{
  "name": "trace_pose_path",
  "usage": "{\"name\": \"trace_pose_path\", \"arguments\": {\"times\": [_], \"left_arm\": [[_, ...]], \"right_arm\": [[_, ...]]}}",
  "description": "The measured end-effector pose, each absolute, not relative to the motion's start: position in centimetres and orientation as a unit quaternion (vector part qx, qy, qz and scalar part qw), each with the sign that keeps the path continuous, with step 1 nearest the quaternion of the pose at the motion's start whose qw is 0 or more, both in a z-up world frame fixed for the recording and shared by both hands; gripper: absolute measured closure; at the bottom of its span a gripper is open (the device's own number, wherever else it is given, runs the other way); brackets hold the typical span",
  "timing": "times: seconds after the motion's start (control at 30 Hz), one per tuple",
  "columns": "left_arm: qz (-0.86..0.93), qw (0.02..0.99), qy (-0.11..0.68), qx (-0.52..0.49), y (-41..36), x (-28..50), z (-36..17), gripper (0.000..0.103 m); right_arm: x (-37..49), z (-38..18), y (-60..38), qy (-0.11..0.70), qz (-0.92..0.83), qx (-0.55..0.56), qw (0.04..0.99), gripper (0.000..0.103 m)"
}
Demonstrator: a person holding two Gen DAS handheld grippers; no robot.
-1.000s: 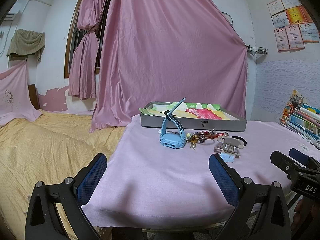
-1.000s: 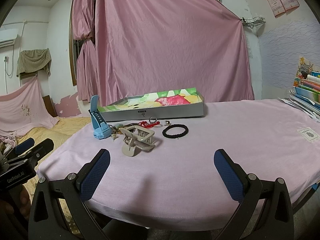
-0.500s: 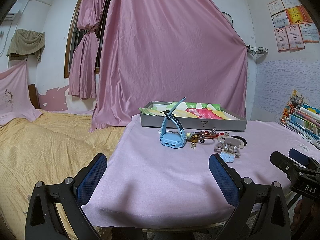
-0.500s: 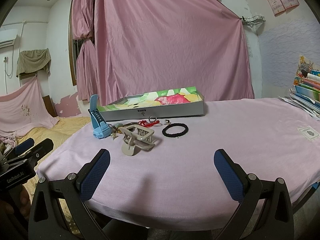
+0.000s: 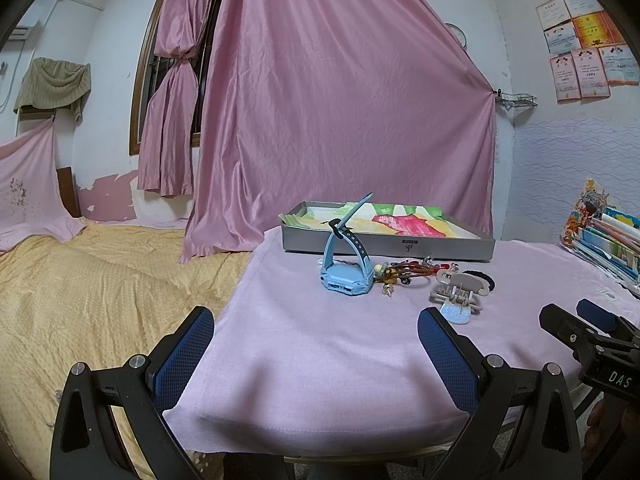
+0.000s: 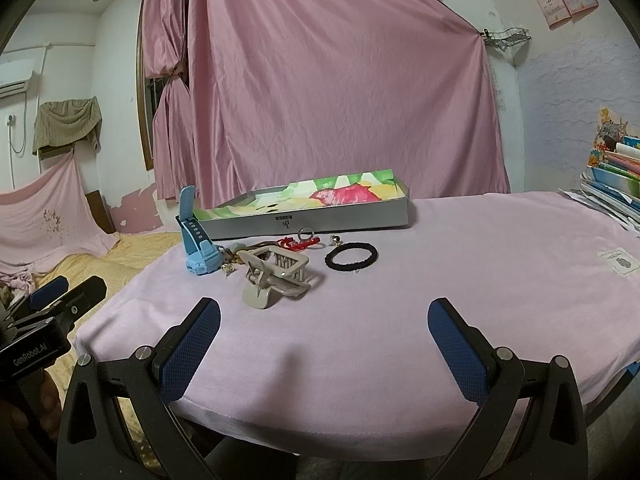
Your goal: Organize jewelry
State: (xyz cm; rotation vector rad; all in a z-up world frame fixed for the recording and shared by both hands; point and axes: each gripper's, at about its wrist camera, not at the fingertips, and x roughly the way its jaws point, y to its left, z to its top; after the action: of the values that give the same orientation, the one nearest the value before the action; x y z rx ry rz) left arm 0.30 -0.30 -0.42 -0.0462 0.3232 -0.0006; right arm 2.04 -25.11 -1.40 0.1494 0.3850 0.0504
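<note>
Nothing's moved since earlier: both grippers gape wide, empty. Hair claw (image 6: 276, 280) sits center frame, ahead of right gripper (image 6: 324, 344) (nearer than left gripper (image 5: 316, 352)).

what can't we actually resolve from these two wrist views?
- Grey shallow tray, both views: low angle; its floor beyond the colourful lining is unseen.
- Tangle of red and brown cords with small charms, both views: too small to separate pieces; the blue watch and beige claw hair clip overlap it in the right view.
- Stack of books: cut off by the frame edge.
</note>
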Motion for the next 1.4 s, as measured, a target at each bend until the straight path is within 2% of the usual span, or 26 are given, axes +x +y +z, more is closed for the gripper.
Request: {"name": "trace_pose_path", "arguments": {"times": [0.33, 0.8, 1.03, 1.23, 1.4], "left_arm": [[-0.001, 0.986, 0.167, -0.023, -0.4, 0.6, -1.1, 0.001], [0.001, 0.981, 0.191, -0.028, 0.5, 3.5, 1.2, 0.001], [-0.006, 0.975, 0.219, -0.031, 0.9, 7.0, 2.0, 0.001], [-0.033, 0.958, 0.283, -0.044, 1.1, 11.9, 1.8, 0.001], [-0.066, 0.941, 0.329, -0.046, 0.8, 15.0, 1.0, 0.001]], "right_arm": [[2.1, -1.5, -25.0, 0.191, 0.025, 0.074, 0.978, 0.001], [4.3, 0.4, -25.0, 0.180, 0.036, 0.048, 0.982, 0.001], [8.0, 1.2, -24.5, 0.230, 0.051, 0.048, 0.971, 0.001], [11.7, -0.1, -23.9, 0.327, 0.078, 0.066, 0.939, 0.001], [13.1, -0.8, -23.4, 0.354, 0.096, 0.081, 0.927, 0.001]]}}
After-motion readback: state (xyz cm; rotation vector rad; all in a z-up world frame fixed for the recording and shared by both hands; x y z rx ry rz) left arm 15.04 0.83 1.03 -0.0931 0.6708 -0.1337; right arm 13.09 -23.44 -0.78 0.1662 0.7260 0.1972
